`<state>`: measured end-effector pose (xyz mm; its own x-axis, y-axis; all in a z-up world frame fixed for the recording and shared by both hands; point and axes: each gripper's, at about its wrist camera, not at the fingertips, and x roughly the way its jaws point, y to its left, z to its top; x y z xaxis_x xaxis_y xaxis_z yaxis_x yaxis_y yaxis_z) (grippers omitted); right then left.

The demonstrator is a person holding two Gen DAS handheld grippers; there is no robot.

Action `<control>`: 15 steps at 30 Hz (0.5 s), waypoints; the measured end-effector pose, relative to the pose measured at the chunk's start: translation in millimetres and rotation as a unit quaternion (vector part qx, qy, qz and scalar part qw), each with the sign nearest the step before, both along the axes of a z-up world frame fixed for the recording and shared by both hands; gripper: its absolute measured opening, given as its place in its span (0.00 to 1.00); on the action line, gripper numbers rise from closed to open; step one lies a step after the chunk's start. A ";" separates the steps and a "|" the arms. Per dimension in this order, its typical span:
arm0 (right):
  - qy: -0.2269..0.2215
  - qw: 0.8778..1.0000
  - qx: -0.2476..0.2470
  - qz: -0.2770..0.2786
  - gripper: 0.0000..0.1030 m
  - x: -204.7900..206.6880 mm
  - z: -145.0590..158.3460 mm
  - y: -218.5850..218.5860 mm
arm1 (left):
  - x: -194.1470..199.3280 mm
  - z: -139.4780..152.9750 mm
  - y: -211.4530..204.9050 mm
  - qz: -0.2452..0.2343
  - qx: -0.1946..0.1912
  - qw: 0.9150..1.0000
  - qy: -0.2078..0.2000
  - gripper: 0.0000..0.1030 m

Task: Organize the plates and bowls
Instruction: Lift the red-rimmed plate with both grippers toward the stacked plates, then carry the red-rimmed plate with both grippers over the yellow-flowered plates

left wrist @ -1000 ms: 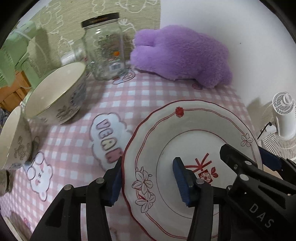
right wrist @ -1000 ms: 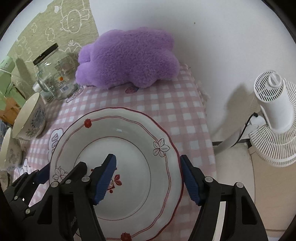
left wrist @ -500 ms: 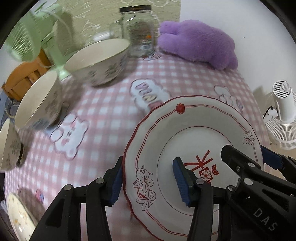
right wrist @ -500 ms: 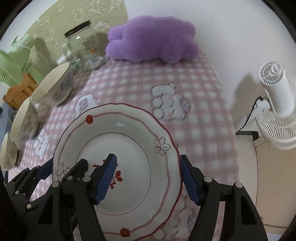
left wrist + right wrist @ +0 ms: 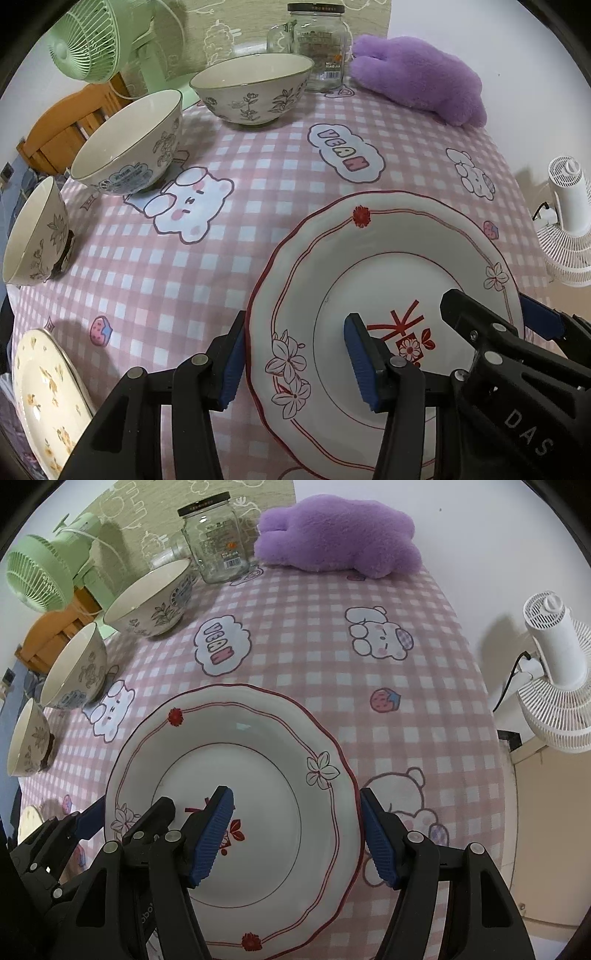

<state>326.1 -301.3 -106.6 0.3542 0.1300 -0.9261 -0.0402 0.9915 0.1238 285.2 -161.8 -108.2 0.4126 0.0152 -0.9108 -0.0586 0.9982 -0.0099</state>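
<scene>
A white plate (image 5: 399,258) with a red rim line and flowers hangs above the pink checked tablecloth (image 5: 229,258), held from both sides. My left gripper (image 5: 295,363) is shut on its left rim, one blue pad outside the edge and one in the well. My right gripper (image 5: 295,836) is shut on the right rim of the same plate (image 5: 258,760). Three flower-print bowls (image 5: 255,85) (image 5: 129,144) (image 5: 35,236) stand along the left side. A cream plate with yellow flowers (image 5: 44,398) lies at the near left.
A glass jar (image 5: 321,44) and a purple plush toy (image 5: 421,77) stand at the far end of the table. A green fan (image 5: 88,40) and a wooden chair (image 5: 62,125) are beyond the left edge. A white fan (image 5: 554,668) stands off the right edge.
Both grippers have carried the red-rimmed plate back toward the near end of the table. The jar and plush now look farther off; more bowls and the yellow-flower plate have come into view.
</scene>
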 end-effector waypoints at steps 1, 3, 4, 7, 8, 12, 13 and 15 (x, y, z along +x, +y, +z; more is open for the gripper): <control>0.001 1.000 0.000 0.001 0.69 0.2 -0.3 -0.1 | 1.5 -0.3 -0.5 0.000 -0.002 1.000 0.000 0.50; -0.003 1.000 0.003 0.003 0.69 -0.1 0.2 -0.4 | 2.1 -0.3 0.3 -0.001 -0.005 1.000 -0.003 0.50; -0.009 1.000 0.002 0.009 0.68 -0.4 1.2 0.0 | 1.5 -0.4 0.5 -0.002 -0.005 1.000 -0.004 0.50; -0.015 1.000 -0.001 0.025 0.62 1.9 -0.3 -1.0 | 0.0 0.6 1.2 -0.006 -0.005 1.000 -0.005 0.50; -0.014 1.000 0.001 0.028 0.59 3.6 -0.9 -2.5 | 0.1 0.6 1.2 -0.005 -0.005 1.000 -0.004 0.50; -0.012 0.999 -0.009 0.047 0.52 4.5 -5.5 -4.2 | 1.8 2.2 -0.4 0.005 -0.008 1.000 -0.007 0.50; -0.012 0.999 -0.013 0.049 0.52 3.5 -6.7 -3.5 | 1.0 2.0 -4.5 0.003 0.005 1.000 -0.008 0.50; -0.016 0.999 -0.013 0.048 0.52 2.4 -7.0 -3.9 | 0.2 1.7 -8.1 -0.004 0.017 1.000 -0.010 0.50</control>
